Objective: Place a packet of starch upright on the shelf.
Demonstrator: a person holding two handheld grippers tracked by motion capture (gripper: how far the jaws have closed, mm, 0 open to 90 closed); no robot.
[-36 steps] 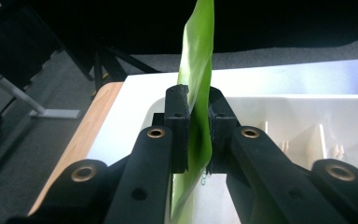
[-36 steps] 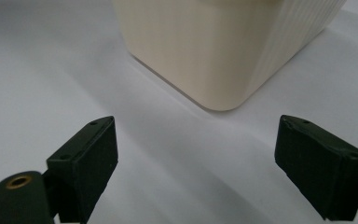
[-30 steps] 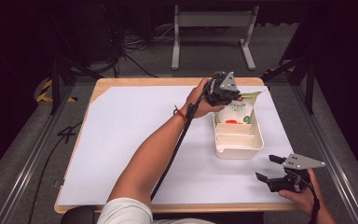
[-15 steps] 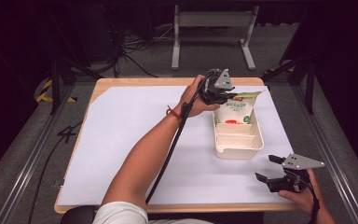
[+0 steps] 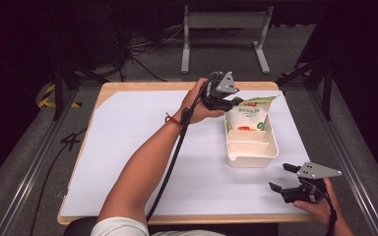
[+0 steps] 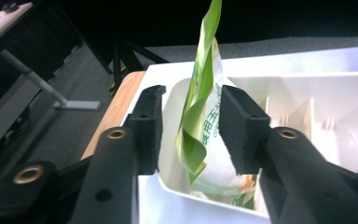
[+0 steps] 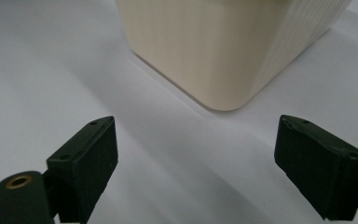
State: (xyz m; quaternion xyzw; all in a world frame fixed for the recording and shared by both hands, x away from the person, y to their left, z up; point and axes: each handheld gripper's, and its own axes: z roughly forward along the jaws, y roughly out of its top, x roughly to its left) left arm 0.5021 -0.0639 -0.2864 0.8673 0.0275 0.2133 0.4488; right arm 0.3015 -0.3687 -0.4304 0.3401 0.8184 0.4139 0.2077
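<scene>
A white and green pouch [image 5: 248, 117] stands upright in the far compartment of a cream divided tray [image 5: 252, 160]. My left gripper [image 5: 235, 102] hovers at the pouch's top left, its jaws having just been opening. In the left gripper view the pouch's green top flap [image 6: 200, 93] rises between the two pads [image 6: 235, 126] with a gap on each side, so nothing presses on it. My right gripper [image 5: 279, 177] rests open near the table's front right, pointing at the tray's near corner [image 7: 223, 46], nothing between its jaws.
A white sheet [image 5: 138, 142] covers the wooden table. The tray's two nearer compartments [image 5: 248, 147] hold nothing. The person's left forearm [image 5: 142, 167] crosses the table's middle with a black cable along it. Metal frame legs stand on the dark floor beyond the table.
The left gripper's jaws have spread apart and let go of the pouch's top, and the gripper has drifted slightly left and up. The pouch stays upright in the tray. The right gripper has not moved.
</scene>
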